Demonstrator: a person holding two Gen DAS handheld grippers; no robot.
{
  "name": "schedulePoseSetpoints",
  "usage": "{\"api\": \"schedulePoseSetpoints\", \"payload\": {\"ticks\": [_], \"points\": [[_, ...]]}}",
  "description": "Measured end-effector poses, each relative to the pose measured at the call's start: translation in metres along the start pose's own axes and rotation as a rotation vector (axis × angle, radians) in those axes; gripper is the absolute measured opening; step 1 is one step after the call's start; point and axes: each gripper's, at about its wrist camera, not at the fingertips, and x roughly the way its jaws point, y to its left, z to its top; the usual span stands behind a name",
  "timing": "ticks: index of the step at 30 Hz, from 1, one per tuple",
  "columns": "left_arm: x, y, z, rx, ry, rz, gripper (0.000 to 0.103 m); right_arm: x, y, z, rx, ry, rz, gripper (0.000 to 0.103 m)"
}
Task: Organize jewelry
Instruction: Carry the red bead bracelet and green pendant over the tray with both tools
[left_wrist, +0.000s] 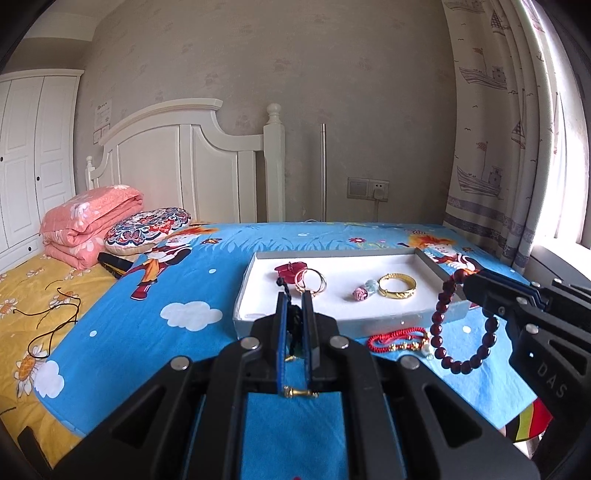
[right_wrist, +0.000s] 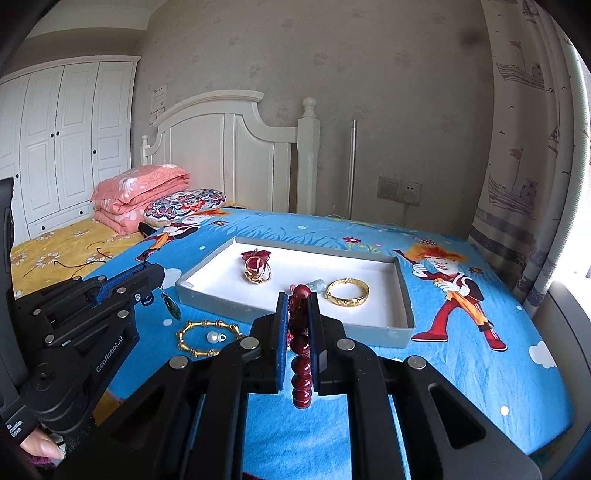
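The right gripper is clamped on a dark red bead bracelet that hangs below it. The left gripper pinches a black cord with a green pendant. Both hover over the blue bedsheet, just short of the tray holding a gold bangle.

A tray is set on the bed just ahead of the right gripper, a bangle lying in it. A bamboo-link bracelet is found left of that gripper, before the tray.
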Motion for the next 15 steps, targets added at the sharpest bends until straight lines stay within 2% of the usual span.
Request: {"api": "schedulePoseSetpoints", "payload": {"ticks": [10,15], "points": [[0.064,-0.008,0.041,-0.042,0.033,0.020,0.007,0.054,-0.021,0.034,0.031,0.007,-0.045,0.010],[0.101,-0.007,0.060,-0.066,0.077,0.021,0.007,0.084,-0.029,0.052,0.032,0.025,-0.062,0.010]]}}
